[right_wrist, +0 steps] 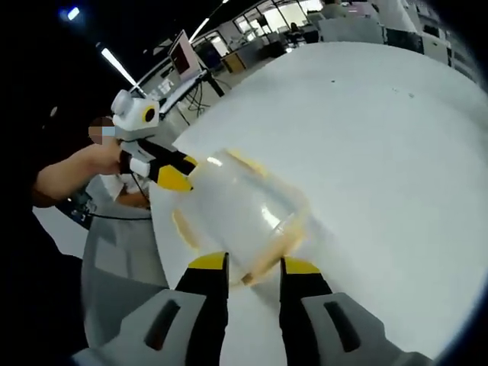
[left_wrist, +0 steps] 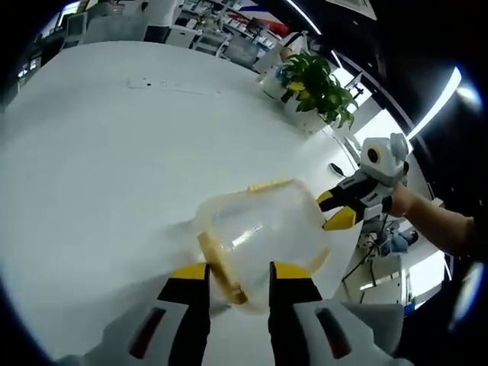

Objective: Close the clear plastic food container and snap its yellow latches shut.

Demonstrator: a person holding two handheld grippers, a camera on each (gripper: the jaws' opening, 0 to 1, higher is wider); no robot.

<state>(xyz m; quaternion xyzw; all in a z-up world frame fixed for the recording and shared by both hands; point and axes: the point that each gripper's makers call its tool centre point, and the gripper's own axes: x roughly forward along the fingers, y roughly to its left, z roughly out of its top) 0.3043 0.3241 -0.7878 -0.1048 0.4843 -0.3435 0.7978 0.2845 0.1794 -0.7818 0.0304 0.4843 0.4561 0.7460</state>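
The clear plastic food container sits on the white tabletop, between the two grippers and directly ahead of each. Its lid is down on the body; the walls are cloudy and see-through.

Left gripper: the two yellow-tipped jaws stand parted with a narrow gap between them. In the left gripper view, a yellow latch on the near side of the container lies in front of that gap, touching or just short of the left jaw tip. Whether the jaws press on the latch cannot be told. A second yellow latch runs along the far edge of the container, beyond the jaws.

Right gripper: its jaws are likewise parted with a narrow gap. In the right gripper view, a yellow latch on the near side of the container slants across the gap just ahead of the jaw tips. Contact cannot be confirmed. Another latch lies on the far side, and a third sits to the left of the jaws.

In the left gripper view, the right gripper enters from the right, its yellow tips at the container's far right corner, held by a hand. In the right gripper view, the left gripper reaches the container's far left corner.

A potted plant stands on the tabletop, well beyond the container, ahead and to the right of the left gripper.
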